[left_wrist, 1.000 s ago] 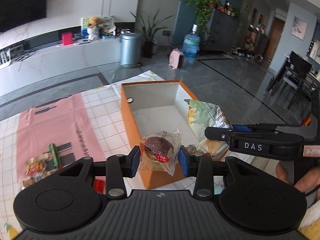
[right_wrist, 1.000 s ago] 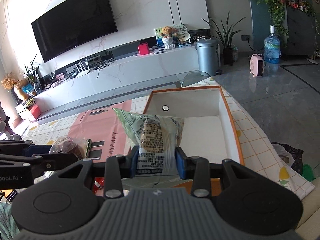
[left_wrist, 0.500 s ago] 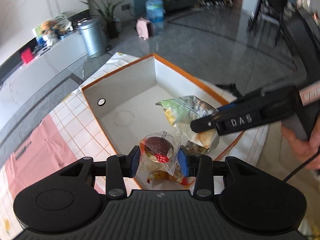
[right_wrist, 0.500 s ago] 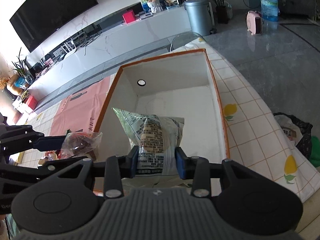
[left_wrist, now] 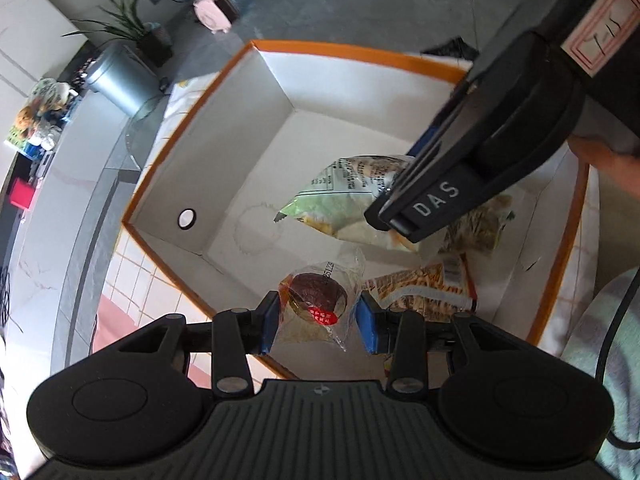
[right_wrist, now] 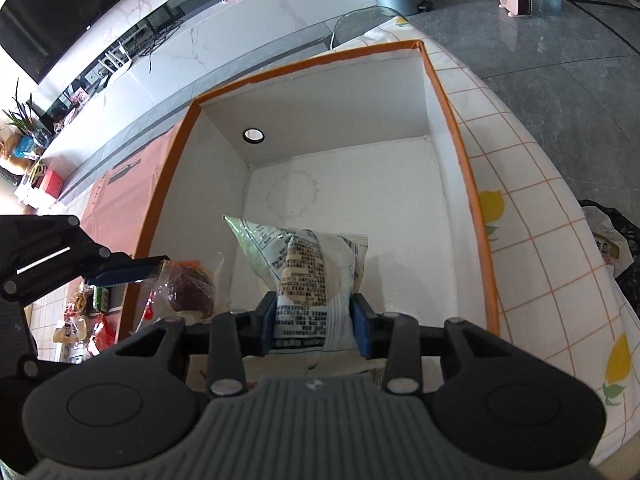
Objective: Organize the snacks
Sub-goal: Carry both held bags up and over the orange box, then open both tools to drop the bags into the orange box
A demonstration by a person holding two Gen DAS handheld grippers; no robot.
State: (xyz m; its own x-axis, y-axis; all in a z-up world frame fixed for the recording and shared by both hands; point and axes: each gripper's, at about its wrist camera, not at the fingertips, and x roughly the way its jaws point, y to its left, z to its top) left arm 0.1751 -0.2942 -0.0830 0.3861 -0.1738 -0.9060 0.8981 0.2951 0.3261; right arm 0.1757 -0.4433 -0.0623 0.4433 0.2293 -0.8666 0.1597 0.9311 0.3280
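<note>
My left gripper (left_wrist: 319, 322) is shut on a clear packet holding a dark brown cake (left_wrist: 318, 298), held over the near end of the orange-rimmed white box (left_wrist: 188, 136). My right gripper (right_wrist: 313, 324) is shut on a pale green snack bag (right_wrist: 304, 264) with printed text, hanging inside the same box (right_wrist: 452, 128). In the left wrist view the right gripper's finger marked DAS (left_wrist: 436, 200) grips that green bag (left_wrist: 344, 192). In the right wrist view the left gripper's blue fingertip (right_wrist: 124, 270) and the cake packet (right_wrist: 188, 284) show at the left. Snack packets (left_wrist: 424, 286) lie on the box floor.
Several loose snacks (right_wrist: 86, 320) lie on the checked tablecloth left of the box, by a pink mat (right_wrist: 116, 200). A person's hand (left_wrist: 608, 160) holds the right gripper. A black bag (right_wrist: 616, 240) lies on the floor to the right. A grey bin (left_wrist: 120, 84) stands beyond the table.
Both grippers moved forward and tipped downward, carrying their packets from above the box's near rim to over and into the box. The left gripper also rolled. Neither grip changed.
</note>
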